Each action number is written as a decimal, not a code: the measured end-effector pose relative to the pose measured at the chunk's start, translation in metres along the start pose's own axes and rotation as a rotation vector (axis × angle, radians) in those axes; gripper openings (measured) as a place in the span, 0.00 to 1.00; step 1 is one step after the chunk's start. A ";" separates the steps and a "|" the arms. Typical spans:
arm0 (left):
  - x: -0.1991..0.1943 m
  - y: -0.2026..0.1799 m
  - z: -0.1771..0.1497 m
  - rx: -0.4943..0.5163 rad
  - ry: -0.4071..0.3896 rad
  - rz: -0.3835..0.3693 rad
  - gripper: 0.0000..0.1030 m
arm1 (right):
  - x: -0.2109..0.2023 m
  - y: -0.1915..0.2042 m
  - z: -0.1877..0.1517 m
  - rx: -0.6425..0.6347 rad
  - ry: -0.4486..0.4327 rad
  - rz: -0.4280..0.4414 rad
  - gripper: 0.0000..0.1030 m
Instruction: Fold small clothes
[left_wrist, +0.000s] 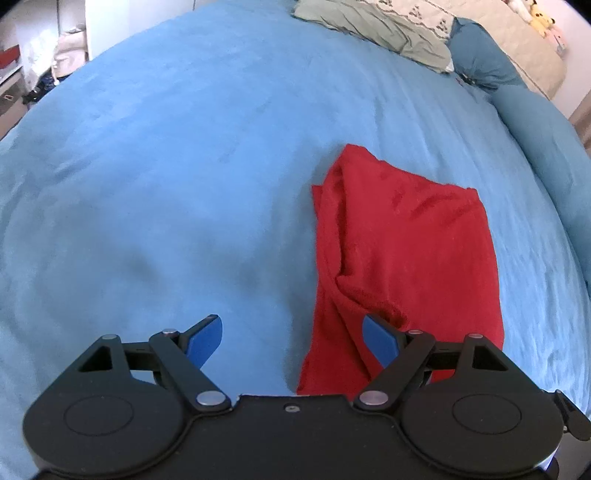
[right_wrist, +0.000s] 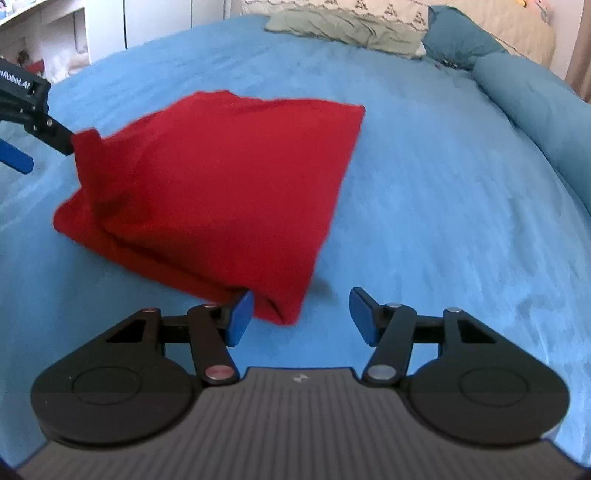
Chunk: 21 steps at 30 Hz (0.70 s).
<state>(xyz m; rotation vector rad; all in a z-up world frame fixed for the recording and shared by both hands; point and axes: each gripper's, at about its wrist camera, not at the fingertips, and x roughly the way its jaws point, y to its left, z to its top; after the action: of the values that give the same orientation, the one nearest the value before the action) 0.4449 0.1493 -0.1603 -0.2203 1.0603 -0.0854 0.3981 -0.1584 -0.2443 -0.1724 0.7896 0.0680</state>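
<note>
A red garment (left_wrist: 406, 251) lies folded and rumpled on the blue bedspread (left_wrist: 166, 166). My left gripper (left_wrist: 291, 341) is open; its right finger (left_wrist: 380, 339) hangs over the garment's near left part and its left finger over bare bedspread. In the right wrist view the red garment (right_wrist: 221, 177) spreads out to the upper left. My right gripper (right_wrist: 303, 315) is open, and the garment's near corner pokes in beside its left finger (right_wrist: 240, 319), with no pad pressing on it. The left gripper (right_wrist: 48, 155) shows at the left edge, one finger at a raised fold of the garment.
A grey-green cloth (left_wrist: 376, 29) and a patterned beige quilt (right_wrist: 388, 11) lie at the far end of the bed. A teal bolster (right_wrist: 535, 103) runs along the right side. White shelves and clutter (left_wrist: 37, 55) stand beyond the bed's far left edge.
</note>
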 end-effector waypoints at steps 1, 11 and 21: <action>-0.002 0.000 0.001 -0.006 -0.006 0.000 0.84 | -0.001 0.001 0.000 -0.006 -0.004 -0.002 0.71; -0.006 0.000 0.005 -0.008 -0.018 -0.005 0.84 | 0.012 0.027 0.003 -0.149 -0.018 -0.051 0.46; -0.005 -0.005 -0.002 0.019 0.002 -0.001 0.84 | -0.018 -0.011 0.032 0.099 -0.098 -0.040 0.19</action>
<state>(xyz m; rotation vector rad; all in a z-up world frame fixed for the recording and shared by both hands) 0.4410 0.1449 -0.1557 -0.2039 1.0608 -0.0969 0.4090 -0.1637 -0.2078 -0.0898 0.6895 -0.0005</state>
